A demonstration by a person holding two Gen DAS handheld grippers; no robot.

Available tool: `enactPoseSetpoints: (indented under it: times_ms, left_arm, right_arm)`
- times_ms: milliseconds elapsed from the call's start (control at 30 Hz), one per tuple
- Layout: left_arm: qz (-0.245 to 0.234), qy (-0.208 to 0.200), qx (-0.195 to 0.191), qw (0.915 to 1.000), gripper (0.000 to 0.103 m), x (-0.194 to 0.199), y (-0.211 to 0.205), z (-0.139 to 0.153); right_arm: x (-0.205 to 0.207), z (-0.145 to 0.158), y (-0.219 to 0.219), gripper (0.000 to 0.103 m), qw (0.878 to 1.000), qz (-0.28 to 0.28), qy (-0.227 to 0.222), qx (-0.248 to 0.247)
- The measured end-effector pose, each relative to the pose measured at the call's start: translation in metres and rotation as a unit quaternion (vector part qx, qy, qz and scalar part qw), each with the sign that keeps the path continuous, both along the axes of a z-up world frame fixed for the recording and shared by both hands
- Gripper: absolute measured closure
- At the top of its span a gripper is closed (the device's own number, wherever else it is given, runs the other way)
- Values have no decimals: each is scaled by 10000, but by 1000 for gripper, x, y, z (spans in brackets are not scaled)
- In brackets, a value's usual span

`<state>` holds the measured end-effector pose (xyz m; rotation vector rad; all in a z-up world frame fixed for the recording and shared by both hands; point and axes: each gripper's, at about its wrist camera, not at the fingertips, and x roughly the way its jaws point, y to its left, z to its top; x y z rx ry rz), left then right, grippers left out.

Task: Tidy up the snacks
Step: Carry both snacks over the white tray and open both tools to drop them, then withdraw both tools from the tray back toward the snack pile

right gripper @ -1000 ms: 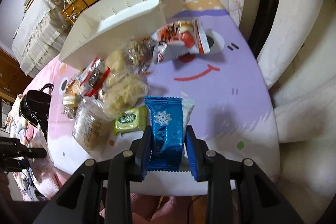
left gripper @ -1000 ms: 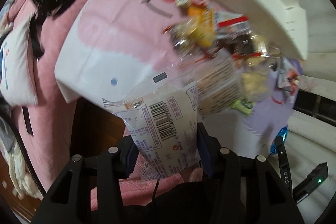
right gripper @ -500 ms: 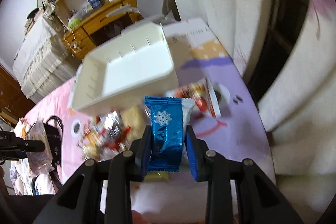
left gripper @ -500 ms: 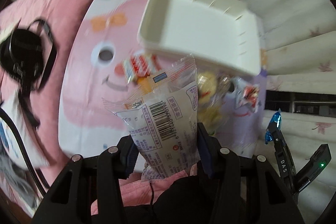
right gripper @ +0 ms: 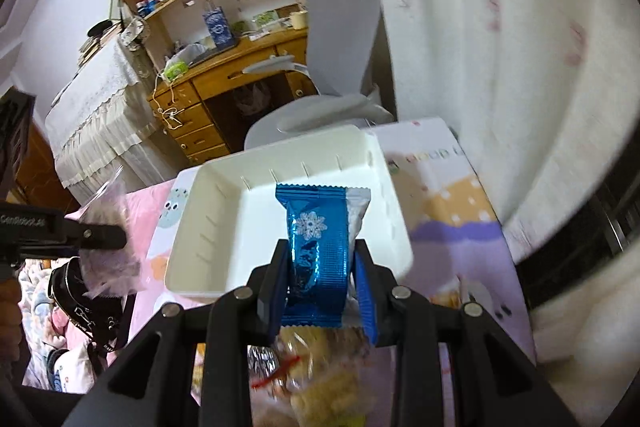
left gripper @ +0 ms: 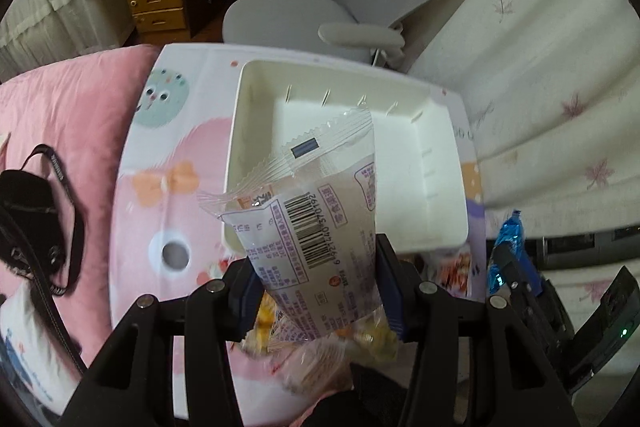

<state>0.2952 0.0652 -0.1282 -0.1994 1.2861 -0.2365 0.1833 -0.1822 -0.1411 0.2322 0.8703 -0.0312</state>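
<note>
- Left gripper (left gripper: 316,287) tilts steeply down over the cartoon-print surface (left gripper: 168,163); its jaws clamp a clear barcoded snack packet (left gripper: 308,223), raised before the white tray (left gripper: 448,187)
- Right gripper (right gripper: 322,287), at its 3 o'clock, pinches a blue foil snack packet (right gripper: 318,247) above the tray's near rim

Shiny blue foil snack packet (right gripper: 318,247): white snowflake print. Rectangular plastic bin (left gripper: 440,163): plain white. Clear-edged pale snack bag (left gripper: 320,227): black barcode.

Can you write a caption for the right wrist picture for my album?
Right gripper holding a shiny blue snack packet above the empty white bin.
</note>
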Motion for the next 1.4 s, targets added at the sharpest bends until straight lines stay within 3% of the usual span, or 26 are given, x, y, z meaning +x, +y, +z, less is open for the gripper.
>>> enactPoseSetpoints:
  times_ms: [300,367,400,433,467,533,733,1033,1400]
  left_arm:
    - [-101,-116,-482,9987,54,40,-5,-22]
    - [-39,-79,-475,9988,47,46,-3,-27]
    - [13,-51,-458,9989,40,49,-2,-30]
    - [78,-21,-422,9991,26,51,0,-33]
    - [160,-2,-343,9993,23,54,2,-35]
    - [188,17,-258,9995,23,54,5,-37]
    - [342,338,-188,9987,23,55,13,-52]
    - [239,103,-108,9996,23,21,14,-47]
    - [189,-290,-86,9994,23,-73,14,-36]
  right_arm:
    - [51,-12,7,72,9998,82,182,51]
    - [59,-13,9,71,9996,89,245,-69]
    - [63,-14,9,69,9995,93,281,-114]
    - [67,-14,10,60,9993,96,325,-150]
    - [71,-15,10,53,9991,69,365,-183]
    - [74,-17,10,39,9990,-2,403,-182]
    - [73,-30,16,36,9979,23,638,-68]
    - [50,-34,30,36,9969,178,751,147]
    - [-21,-37,36,35,9960,447,716,287]
